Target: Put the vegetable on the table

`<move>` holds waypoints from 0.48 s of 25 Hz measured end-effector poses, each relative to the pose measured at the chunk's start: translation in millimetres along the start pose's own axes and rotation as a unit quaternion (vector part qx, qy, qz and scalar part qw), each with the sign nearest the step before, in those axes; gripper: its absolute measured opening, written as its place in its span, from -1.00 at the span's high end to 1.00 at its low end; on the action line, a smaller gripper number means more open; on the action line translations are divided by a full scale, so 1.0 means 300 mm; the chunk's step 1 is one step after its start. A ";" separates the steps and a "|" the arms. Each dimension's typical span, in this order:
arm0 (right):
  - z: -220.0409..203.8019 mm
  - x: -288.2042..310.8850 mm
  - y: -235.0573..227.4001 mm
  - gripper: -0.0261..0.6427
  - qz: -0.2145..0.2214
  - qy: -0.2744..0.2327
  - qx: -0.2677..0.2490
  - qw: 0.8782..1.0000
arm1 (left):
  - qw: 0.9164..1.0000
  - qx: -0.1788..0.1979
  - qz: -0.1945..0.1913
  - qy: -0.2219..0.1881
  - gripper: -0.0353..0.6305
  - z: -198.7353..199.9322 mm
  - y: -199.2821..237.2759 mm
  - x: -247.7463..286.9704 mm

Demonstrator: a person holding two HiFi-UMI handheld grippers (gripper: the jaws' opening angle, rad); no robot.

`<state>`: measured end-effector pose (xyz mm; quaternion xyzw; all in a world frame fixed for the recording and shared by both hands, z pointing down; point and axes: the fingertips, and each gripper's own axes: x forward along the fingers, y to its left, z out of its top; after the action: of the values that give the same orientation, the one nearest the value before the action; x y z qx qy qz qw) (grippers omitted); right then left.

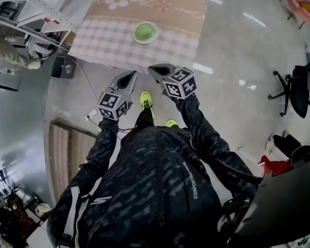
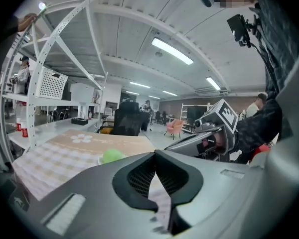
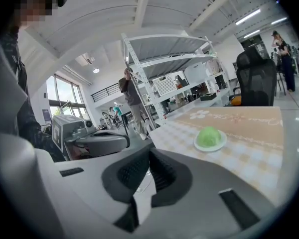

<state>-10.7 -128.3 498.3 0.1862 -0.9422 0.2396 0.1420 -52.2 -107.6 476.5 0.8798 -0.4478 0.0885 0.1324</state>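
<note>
Both my pairs of ribbed black jaws were closed on nothing, the left gripper (image 1: pixel 129 77) and the right gripper (image 1: pixel 155 70) side by side near the table (image 1: pixel 101 37) edge. The round, pale green vegetable (image 1: pixel 144 31) sat on a small white plate (image 1: pixel 145 43) on the checked cloth (image 1: pixel 170 43).

The vegetable (image 1: pixel 145 31) is green, its plate (image 1: pixel 134 34) white, the tablecloth (image 1: pixel 106 37) beige with pale checks.

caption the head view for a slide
Both shut, left gripper and right gripper hover short of the plated green vegetable
</note>
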 end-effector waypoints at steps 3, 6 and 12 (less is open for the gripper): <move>-0.046 -0.079 0.055 0.92 0.009 -0.002 -0.005 1.000 | 1.000 0.001 0.001 -0.006 0.90 -0.018 -0.113 -0.030; -0.074 -0.145 0.096 0.92 0.016 -0.003 -0.014 1.000 | 1.000 0.006 0.008 -0.010 0.90 -0.022 -0.195 -0.053; -0.123 -0.271 0.174 0.92 0.030 -0.005 -0.022 0.999 | 1.000 0.001 0.018 -0.013 0.90 -0.039 -0.348 -0.098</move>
<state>46.6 -44.1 479.7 0.1564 -0.9530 0.2222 0.1338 15.1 -22.7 463.3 0.8728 -0.4652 0.0796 0.1242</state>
